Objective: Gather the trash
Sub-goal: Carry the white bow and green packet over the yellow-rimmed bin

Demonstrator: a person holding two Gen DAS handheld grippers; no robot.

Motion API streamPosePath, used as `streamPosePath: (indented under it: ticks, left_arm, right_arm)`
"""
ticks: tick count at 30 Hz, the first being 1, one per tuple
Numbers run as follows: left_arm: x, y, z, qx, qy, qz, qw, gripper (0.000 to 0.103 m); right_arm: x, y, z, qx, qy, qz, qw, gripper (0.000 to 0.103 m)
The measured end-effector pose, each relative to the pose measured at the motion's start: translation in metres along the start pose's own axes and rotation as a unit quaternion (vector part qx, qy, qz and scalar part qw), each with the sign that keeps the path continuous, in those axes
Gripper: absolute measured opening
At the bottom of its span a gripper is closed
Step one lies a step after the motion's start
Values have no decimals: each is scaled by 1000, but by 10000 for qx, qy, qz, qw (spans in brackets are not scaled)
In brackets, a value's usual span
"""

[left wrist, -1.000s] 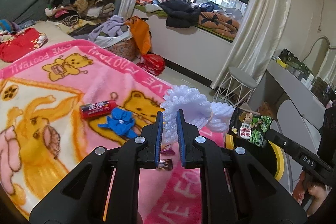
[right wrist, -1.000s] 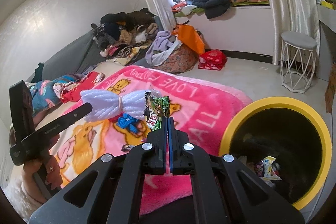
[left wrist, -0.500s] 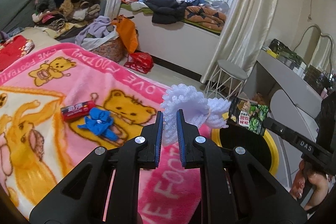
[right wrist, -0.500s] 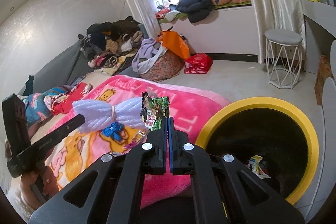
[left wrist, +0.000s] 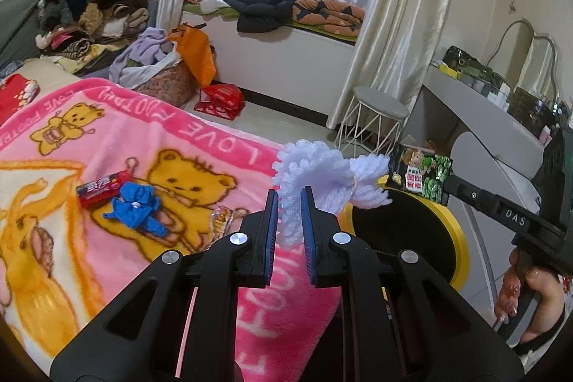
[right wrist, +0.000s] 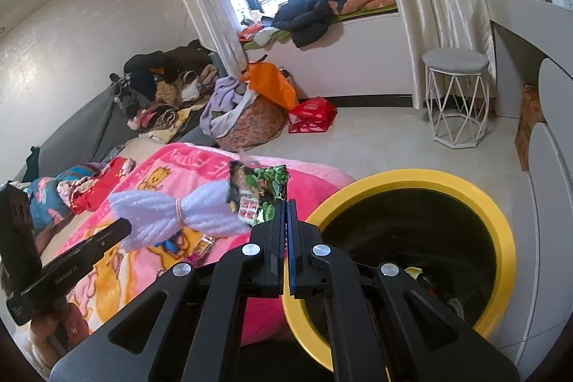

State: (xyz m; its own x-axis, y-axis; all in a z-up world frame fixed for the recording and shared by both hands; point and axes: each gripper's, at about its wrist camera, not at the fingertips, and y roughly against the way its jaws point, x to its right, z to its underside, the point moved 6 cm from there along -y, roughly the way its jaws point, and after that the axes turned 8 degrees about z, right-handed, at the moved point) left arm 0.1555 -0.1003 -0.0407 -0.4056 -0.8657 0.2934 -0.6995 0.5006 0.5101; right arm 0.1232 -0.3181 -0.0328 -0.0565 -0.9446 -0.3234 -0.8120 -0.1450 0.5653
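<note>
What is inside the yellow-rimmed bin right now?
In the yellow-rimmed bin, a few crumpled wrappers lie on the dark bottom. The right gripper, holding the green snack packet, hides the near part.

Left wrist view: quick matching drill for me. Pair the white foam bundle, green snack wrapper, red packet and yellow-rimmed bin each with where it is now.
Things:
1. white foam bundle
2. green snack wrapper
3. red packet
4. yellow-rimmed bin

Places:
A. lying on the pink blanket
B. on the floor beside the bed
C. in the left tongs
D. in the right tongs

Pairs: 1-C, 2-D, 3-A, 4-B
</note>
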Motion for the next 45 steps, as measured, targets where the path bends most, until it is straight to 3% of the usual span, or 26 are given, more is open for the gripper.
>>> streamPosePath:
  ticks: [30, 45]
  left_arm:
    - [47, -51, 27, -550, -565, 287, 9965, 9]
    - [79, -76, 45, -893, -964, 534, 9899, 9]
  right_arm:
    - [79, -2, 0, 148, -646, 721, 9952, 2]
    - [114, -14, 12, -64, -913, 1190, 9887, 2]
